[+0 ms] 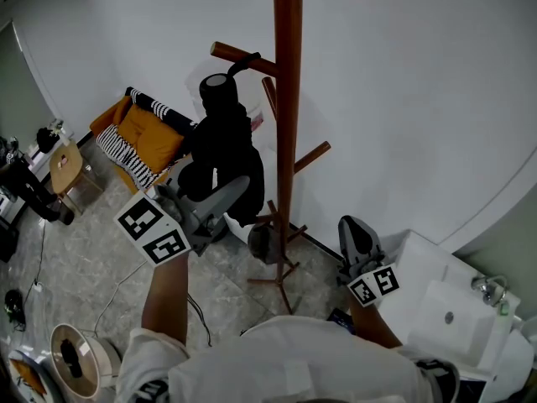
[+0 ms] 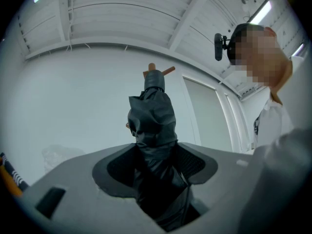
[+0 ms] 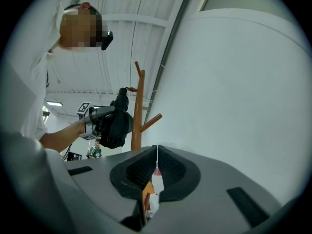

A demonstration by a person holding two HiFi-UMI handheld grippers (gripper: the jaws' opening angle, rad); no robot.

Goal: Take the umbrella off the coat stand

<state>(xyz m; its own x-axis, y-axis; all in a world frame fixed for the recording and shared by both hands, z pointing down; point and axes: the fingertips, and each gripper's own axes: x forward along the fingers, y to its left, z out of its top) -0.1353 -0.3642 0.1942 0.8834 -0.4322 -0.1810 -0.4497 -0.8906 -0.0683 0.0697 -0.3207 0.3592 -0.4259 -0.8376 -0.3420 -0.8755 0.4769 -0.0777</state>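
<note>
Head view, looking steeply down.

- Coat stand (image 1: 287,99): one round pole of red-brown wood, smooth, on crossed feet. Four slanted pegs counted in this view.
- Umbrella (image 1: 222,141): one, black, folded. The cloth is crumpled and matte, bunched into a thick bundle with a round cap at the top. It hangs at 9 o'clock of the pole. Its curved black handle crosses the upper peg at 11 o'clock (contact with the wood cannot be judged from here).
- Left tool (image 1: 239,190): grey plastic, clamped on the umbrella's lower bundle. The left gripper view shows the two ribbed dark pads pressed into the cloth on either side of the umbrella (image 2: 153,126), with folds filling the gap at the tool (image 2: 156,165).
- Right tool (image 1: 357,233): at 3 o'clock of the stand's feet, well apart from the umbrella. In the right gripper view the tool (image 3: 157,167) has its pads together with only a thin slit between them, and nothing is held. That view also shows the umbrella (image 3: 117,121) beside the pole at 9 o'clock.
- Marker cubes: two, one per tool, white with black squares, left (image 1: 153,229) and right (image 1: 374,284).

Surroundings:
- Orange sofa (image 1: 147,133) at 9 o'clock of the umbrella, with a black-and-white striped cloth draped on it.
- Small round wooden stool (image 1: 65,162).
- Grey tiled floor (image 1: 101,250).
- Plain white wall (image 1: 403,99).
- White counter (image 1: 445,309) at 4 o'clock of the right tool.
</note>
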